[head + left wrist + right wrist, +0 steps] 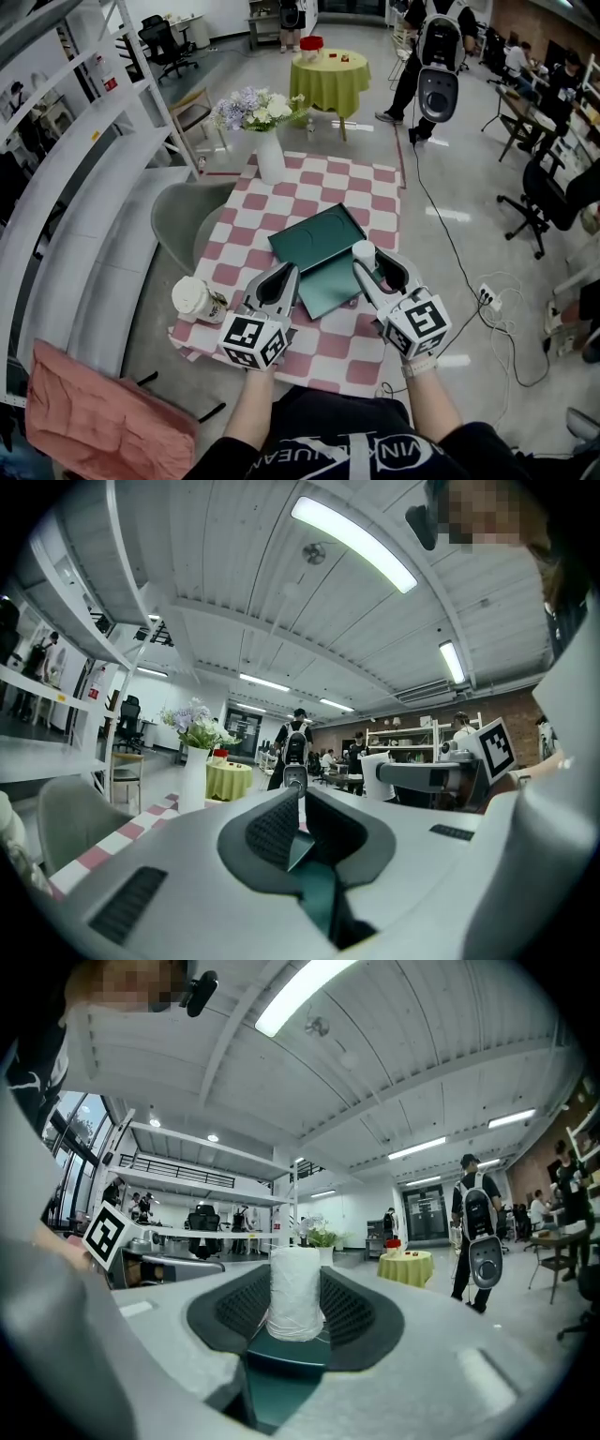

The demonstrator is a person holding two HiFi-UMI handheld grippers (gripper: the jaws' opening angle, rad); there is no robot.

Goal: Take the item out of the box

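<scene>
Gripping upright roll (295, 1293), your right fingers (349, 1312) sit just over box (314, 239); left fingers (272, 832) clamp box rim.

Glossy grey floor (469, 169); white shelving (75, 187) left; round green-clothed table (328, 84) behind; office chairs (167, 42); ceiling strip lights (354, 544) overhead.

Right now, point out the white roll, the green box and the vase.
roll (295, 1293): right gripper view, middle of its wrapped side.
box (314, 239): head view, middle of its flat green face.
vase (270, 159): head view, its white body.
</scene>
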